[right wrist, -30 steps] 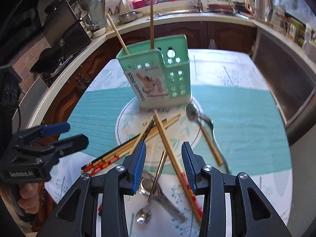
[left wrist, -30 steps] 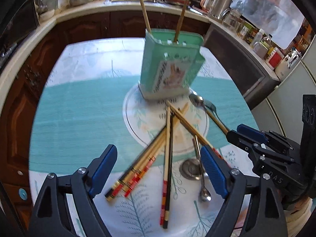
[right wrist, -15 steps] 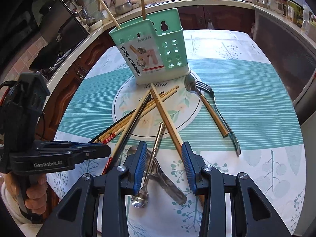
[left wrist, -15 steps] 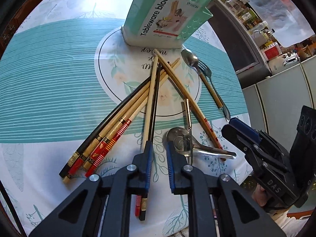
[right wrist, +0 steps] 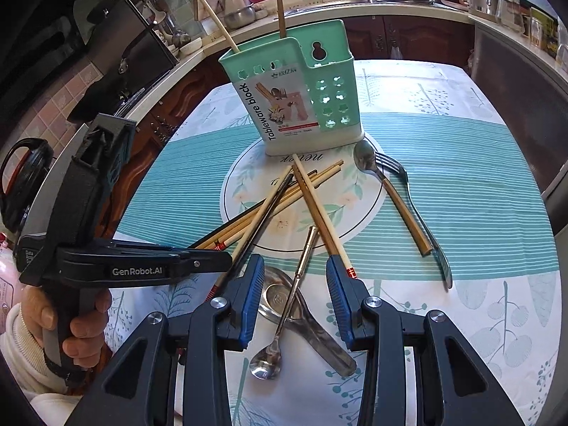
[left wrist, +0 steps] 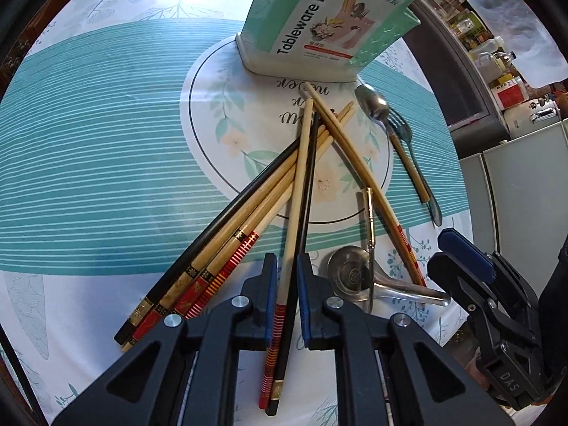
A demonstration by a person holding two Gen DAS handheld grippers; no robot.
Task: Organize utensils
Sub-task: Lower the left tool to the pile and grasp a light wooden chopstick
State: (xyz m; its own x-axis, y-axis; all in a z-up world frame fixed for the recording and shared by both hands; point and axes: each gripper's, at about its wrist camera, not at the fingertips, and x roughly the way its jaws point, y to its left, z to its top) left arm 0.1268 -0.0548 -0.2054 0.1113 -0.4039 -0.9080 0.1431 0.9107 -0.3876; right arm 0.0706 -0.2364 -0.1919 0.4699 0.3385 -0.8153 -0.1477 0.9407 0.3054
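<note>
A mint green utensil holder (left wrist: 319, 17) (right wrist: 291, 99) stands upright at the middle of the table, with two chopsticks (right wrist: 216, 25) poking out of it. In front of it lies a pile of loose chopsticks (left wrist: 248, 213). My left gripper (left wrist: 287, 284) (right wrist: 227, 261) is down at the table, shut on a pale and a black chopstick (left wrist: 301, 177) near their red ends. My right gripper (right wrist: 294, 266) (left wrist: 443, 252) stands open above a small gold-handled spoon (right wrist: 305, 248) and a steel ladle (right wrist: 277, 298), touching neither.
A wood-handled spoon (right wrist: 365, 158) and a fork (right wrist: 408, 191) lie right of the holder. One more chopstick (right wrist: 316, 206) crosses the pile diagonally. A person's hand (right wrist: 81, 319) holds the left gripper's handle. The patterned tablecloth (right wrist: 461, 177) runs to the table's edges; kitchen counters lie behind.
My left gripper came down to the table, tipped more steeply and went from wide open to shut around two chopsticks. My right gripper stayed where it was, still open.
</note>
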